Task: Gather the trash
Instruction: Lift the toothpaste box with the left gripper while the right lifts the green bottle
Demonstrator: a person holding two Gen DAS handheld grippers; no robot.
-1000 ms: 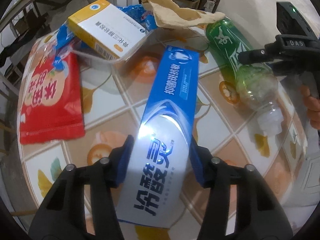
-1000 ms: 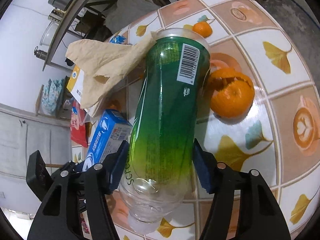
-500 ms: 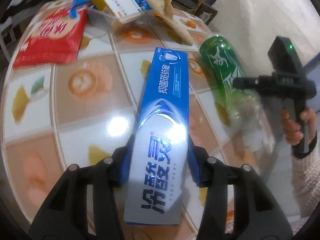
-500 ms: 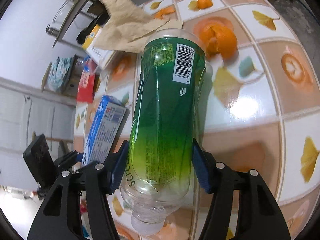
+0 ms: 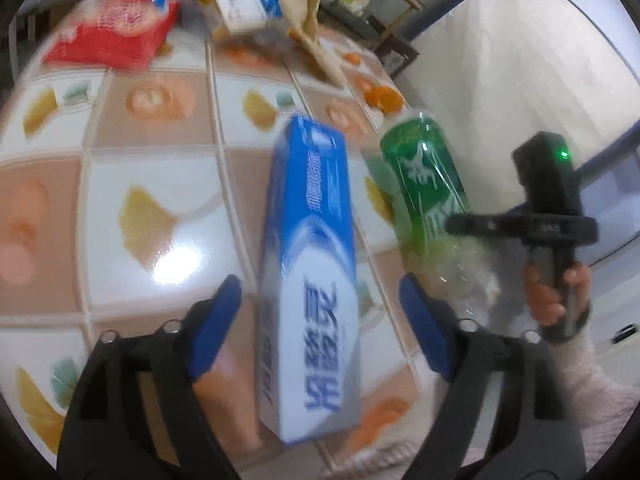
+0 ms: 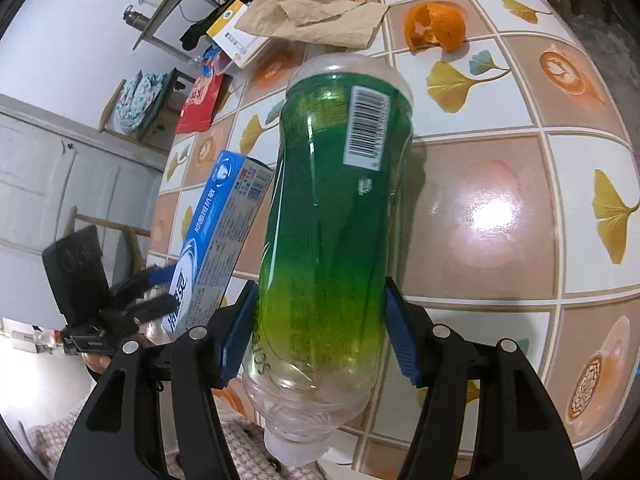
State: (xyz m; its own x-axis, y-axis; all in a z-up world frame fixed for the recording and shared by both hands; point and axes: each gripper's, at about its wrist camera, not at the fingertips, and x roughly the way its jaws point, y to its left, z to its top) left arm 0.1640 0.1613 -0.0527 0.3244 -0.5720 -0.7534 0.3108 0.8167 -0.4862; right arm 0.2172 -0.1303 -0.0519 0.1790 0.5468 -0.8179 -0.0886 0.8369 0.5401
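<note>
The left hand-held gripper [image 5: 320, 312] has just been opening; its blue pads now stand clear of the blue toothpaste box [image 5: 310, 280] between them, above the tiled counter [image 5: 152, 184]. The right hand-held gripper [image 6: 320, 336] has also been opening, and the green bottle [image 6: 332, 216] sits between its pads, cap end nearest the camera.

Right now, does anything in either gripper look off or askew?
Yes. The left gripper has just been opening: its blue pads stand clear of the blue-and-white toothpaste box, which sits tilted and loose between them. The right gripper also opened; whether it grips the green plastic bottle is unclear.
</note>
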